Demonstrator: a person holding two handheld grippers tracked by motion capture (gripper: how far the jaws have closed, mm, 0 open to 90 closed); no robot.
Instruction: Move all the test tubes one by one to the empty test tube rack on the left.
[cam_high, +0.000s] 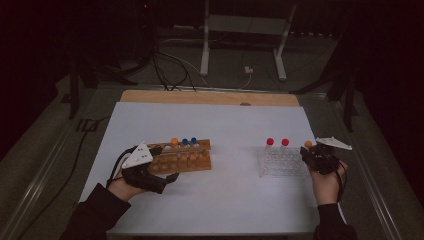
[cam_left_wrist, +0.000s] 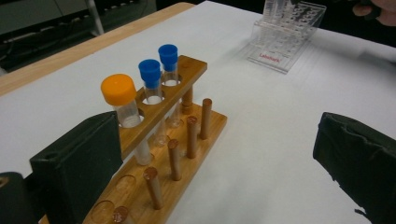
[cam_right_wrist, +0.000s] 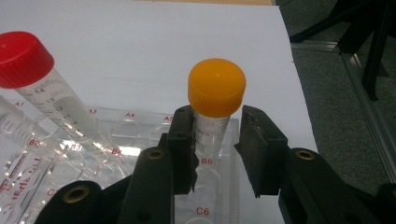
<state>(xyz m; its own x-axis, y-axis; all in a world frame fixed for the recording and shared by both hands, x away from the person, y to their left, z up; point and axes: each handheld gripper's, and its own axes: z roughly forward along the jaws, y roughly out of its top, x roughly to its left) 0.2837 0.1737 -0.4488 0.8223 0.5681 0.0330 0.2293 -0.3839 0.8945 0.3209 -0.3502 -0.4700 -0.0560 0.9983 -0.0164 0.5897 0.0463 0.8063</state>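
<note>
Your right tool (cam_right_wrist: 217, 154) stands at the right end of the clear plastic rack (cam_high: 281, 162), at the right side of the table (cam_high: 225, 195). Between its jaws is an orange-capped tube (cam_right_wrist: 215, 100), upright, its lower end over the rack's right-hand column of wells near the label B6. The left jaw lies against the tube wall just under the cap; the right jaw stands slightly apart from it, so the tool is narrow about the tube but not fully clamped. Whether the tube's foot sits in a well you cannot tell. In the high view the same tube's orange cap (cam_high: 308, 144) shows just above your right hand (cam_high: 327, 182).

Two red-capped tubes (cam_high: 277, 142) stand in the rack's far row; in the right gripper view one of them (cam_right_wrist: 42, 84) leans to the left.

Your left tool (cam_left_wrist: 219, 158) is spread wide, and holds nothing. It rests at the near left end of the wooden rack (cam_left_wrist: 187, 100), one jaw just beside the rack's upper bar, the other well out over the bare white table. This rack carries a second orange-capped tube (cam_left_wrist: 122, 100) and two blue-capped tubes (cam_left_wrist: 159, 70) in its upper holes, with a row of wooden pegs (cam_left_wrist: 184, 140) on its base.
</note>
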